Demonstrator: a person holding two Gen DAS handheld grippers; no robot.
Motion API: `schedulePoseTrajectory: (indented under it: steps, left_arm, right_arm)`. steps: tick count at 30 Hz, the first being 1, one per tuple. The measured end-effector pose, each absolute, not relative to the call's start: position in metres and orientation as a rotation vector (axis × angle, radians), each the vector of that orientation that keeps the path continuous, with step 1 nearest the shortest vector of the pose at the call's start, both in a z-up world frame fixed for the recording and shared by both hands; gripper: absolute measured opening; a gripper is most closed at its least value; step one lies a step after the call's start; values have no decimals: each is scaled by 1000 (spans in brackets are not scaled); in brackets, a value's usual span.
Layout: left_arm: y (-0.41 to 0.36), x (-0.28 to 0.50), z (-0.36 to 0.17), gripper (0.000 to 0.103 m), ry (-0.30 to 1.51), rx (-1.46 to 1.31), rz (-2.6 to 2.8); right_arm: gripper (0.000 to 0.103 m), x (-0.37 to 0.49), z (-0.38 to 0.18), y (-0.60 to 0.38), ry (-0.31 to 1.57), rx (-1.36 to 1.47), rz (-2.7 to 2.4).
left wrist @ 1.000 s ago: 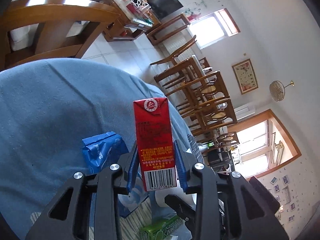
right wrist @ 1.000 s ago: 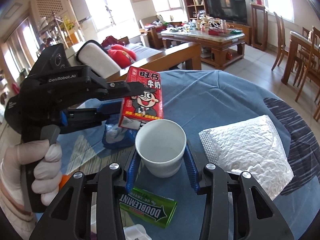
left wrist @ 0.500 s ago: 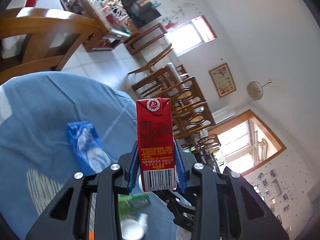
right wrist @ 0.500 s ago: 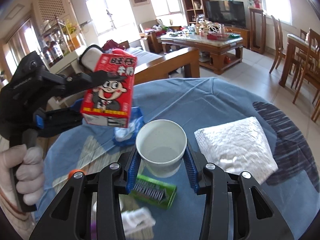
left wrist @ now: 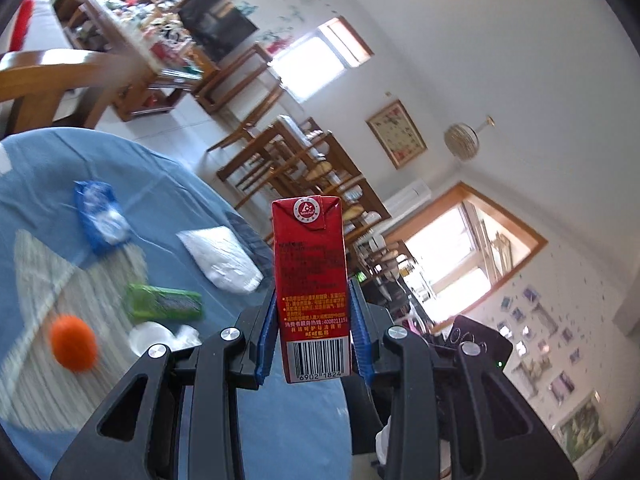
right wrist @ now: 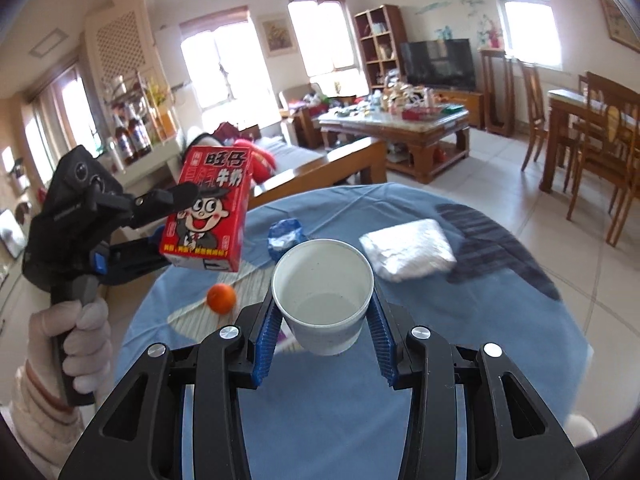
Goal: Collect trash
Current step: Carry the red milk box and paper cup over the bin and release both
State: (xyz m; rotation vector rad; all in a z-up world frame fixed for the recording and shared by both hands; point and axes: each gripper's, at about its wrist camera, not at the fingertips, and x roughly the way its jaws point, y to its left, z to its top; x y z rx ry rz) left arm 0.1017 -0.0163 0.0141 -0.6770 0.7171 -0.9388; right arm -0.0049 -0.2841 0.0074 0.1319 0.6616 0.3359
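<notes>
My left gripper [left wrist: 312, 312] is shut on a red milk carton [left wrist: 310, 280] and holds it high above the round blue table [left wrist: 168, 200]. The carton with its cartoon face also shows in the right wrist view [right wrist: 208, 208], up at the left. My right gripper [right wrist: 324, 312] is shut on a white paper cup [right wrist: 324, 304], empty and upright, lifted above the table [right wrist: 480, 320]. On the table lie a blue wrapper [left wrist: 100, 216], a green gum pack [left wrist: 164, 302], an orange ball [left wrist: 74, 342] and crumpled white paper [left wrist: 160, 336].
A white bubble mailer [right wrist: 408, 248] lies on the table's far right. A wooden bench [right wrist: 320, 172], a coffee table [right wrist: 400, 132] and dining chairs [right wrist: 600, 152] stand beyond the table. A gloved hand [right wrist: 76, 344] holds the left gripper.
Both grippers have risen well above the table with the carton and the cup. More of the table and its litter has come into view below.
</notes>
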Motion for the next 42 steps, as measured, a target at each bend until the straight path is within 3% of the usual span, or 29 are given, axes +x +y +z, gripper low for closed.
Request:
schedulePoseTrajectory:
  steps: [8,28,42]
  left_arm:
    - [-86,63,20,33,721,-559,-1049]
    - [-285,-9,-27,33,910,-368,-1376]
    - [-381,-47,-75,33,1044,-169,-1448]
  right_arm:
    - [41,-76,9,-354,623,192,216]
    - [41,-244,-28,-565,586,387,-213]
    - [41,-301,-76,-623,627,445,-369]
